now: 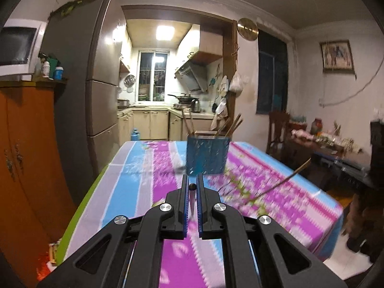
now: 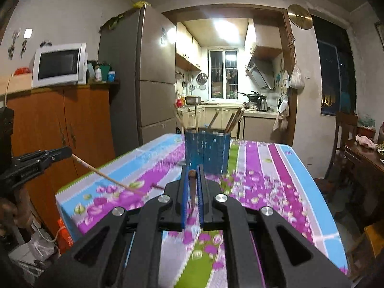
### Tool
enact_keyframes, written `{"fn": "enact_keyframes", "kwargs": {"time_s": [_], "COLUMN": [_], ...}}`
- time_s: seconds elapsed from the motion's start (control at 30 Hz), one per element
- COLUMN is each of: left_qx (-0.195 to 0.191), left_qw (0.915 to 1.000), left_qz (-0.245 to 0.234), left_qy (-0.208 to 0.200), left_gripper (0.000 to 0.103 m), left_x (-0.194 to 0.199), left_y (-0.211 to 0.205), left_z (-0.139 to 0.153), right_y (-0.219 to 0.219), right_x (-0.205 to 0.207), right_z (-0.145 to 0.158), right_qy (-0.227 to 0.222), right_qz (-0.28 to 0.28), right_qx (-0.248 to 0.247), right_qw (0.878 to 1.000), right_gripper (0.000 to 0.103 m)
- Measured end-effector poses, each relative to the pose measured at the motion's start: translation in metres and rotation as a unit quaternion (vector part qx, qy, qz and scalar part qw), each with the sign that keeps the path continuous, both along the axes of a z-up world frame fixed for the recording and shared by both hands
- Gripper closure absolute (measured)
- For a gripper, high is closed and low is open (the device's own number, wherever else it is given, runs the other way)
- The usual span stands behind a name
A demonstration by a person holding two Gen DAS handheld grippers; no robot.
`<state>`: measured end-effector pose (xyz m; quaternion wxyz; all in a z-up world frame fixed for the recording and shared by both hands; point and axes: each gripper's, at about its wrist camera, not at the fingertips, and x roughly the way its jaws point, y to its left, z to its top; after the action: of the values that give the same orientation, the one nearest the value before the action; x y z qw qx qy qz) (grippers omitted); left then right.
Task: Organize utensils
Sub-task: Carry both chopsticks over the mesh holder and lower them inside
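Observation:
A blue perforated utensil holder (image 1: 207, 156) (image 2: 207, 153) stands on the striped floral tablecloth (image 1: 134, 168) (image 2: 276, 168), with several chopsticks (image 1: 231, 126) (image 2: 234, 118) sticking up out of it. My left gripper (image 1: 192, 177) is shut on a thin chopstick (image 1: 192, 193) whose dark end shows between the pads. Seen from the right wrist, that left gripper (image 2: 68, 153) holds a long pale chopstick (image 2: 108, 176) slanting over the table. My right gripper (image 2: 192, 168) is shut on a brown chopstick (image 2: 192, 187). Its long shaft (image 1: 285, 180) crosses the left wrist view. Both grippers hover short of the holder.
An orange wooden cabinet (image 2: 72, 124) with a white microwave (image 2: 60, 64) stands left of the table, beside a tall fridge (image 2: 153, 72). The kitchen doorway lies behind the table. A wooden chair (image 2: 345, 129) and a cluttered side table (image 1: 324, 141) stand on the right.

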<state>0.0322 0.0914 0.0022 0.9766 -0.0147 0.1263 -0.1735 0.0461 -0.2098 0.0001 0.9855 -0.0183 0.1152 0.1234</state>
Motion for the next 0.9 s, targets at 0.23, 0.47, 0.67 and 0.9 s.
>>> {"fn": "enact_keyframes", "kwargs": {"time_s": [0.23,0.47,0.67,0.9], "left_qx": [-0.018,-0.014,-0.017,-0.023], "left_qw": [0.9992,0.9973,0.9960,0.9952], "left_qz": [-0.030,-0.070,-0.086,-0.085], "left_qy": [0.018,0.018,0.018,-0.041], "left_gripper": [0.096,0.096,0.096,0.096], "left_x": [0.035,0.051,0.070,0.115], "left_y": [-0.002,-0.021,-0.035,-0.056], "left_z": [0.039,0.067,0.074,0.121], "right_y": [-0.007,-0.013,-0.015,-0.023], "right_x": [0.023,0.039,0.055,0.080], "right_z": [0.031,0.051,0.057,0.111], "right_qy": [0.017,0.041,0.063,-0.008], "right_qz": [0.019,0.035,0.044,0.017], "right_qx": [0.017,0.033,0.041,0.033], "right_qw": [1.000,0.998,0.996,0.999], "right_gripper": [0.098,0.098,0.098,0.098]}}
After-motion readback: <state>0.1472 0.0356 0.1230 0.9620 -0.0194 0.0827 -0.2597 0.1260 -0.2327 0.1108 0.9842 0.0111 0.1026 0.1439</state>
